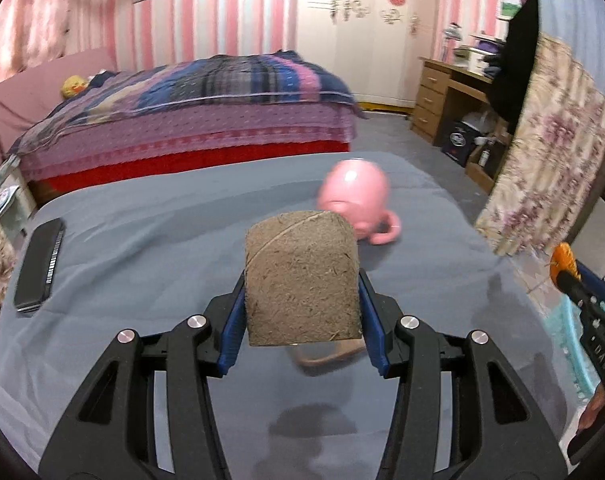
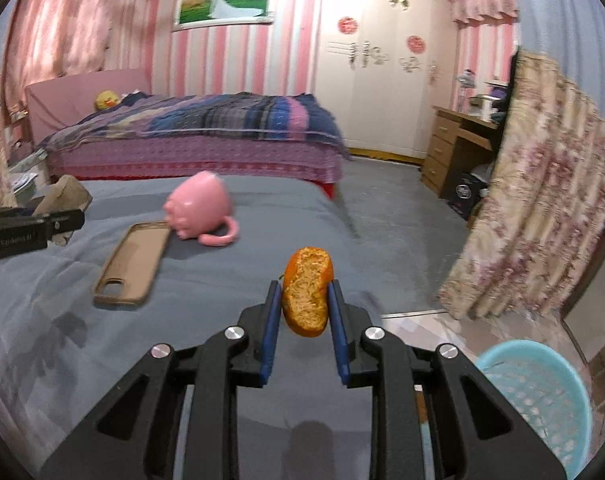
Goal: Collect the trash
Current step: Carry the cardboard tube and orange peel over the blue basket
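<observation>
My left gripper (image 1: 301, 300) is shut on a brown cardboard tube (image 1: 302, 280) and holds it above the grey bedspread (image 1: 142, 264). The tube also shows at the left of the right wrist view (image 2: 64, 196). My right gripper (image 2: 305, 300) is shut on a piece of orange peel (image 2: 307, 294) and holds it above the bedspread (image 2: 222, 280) near its right edge. The peel and right gripper also show at the right edge of the left wrist view (image 1: 564, 260). A light blue plastic basket (image 2: 538, 396) stands on the floor at the lower right.
A pink mug (image 2: 200, 210) lies on its side on the bedspread, next to a tan phone case (image 2: 132, 264). A black phone (image 1: 38, 266) lies at the left. A floral curtain (image 2: 542, 216) hangs on the right. A bed (image 2: 190, 140) and a desk (image 2: 458, 144) stand behind.
</observation>
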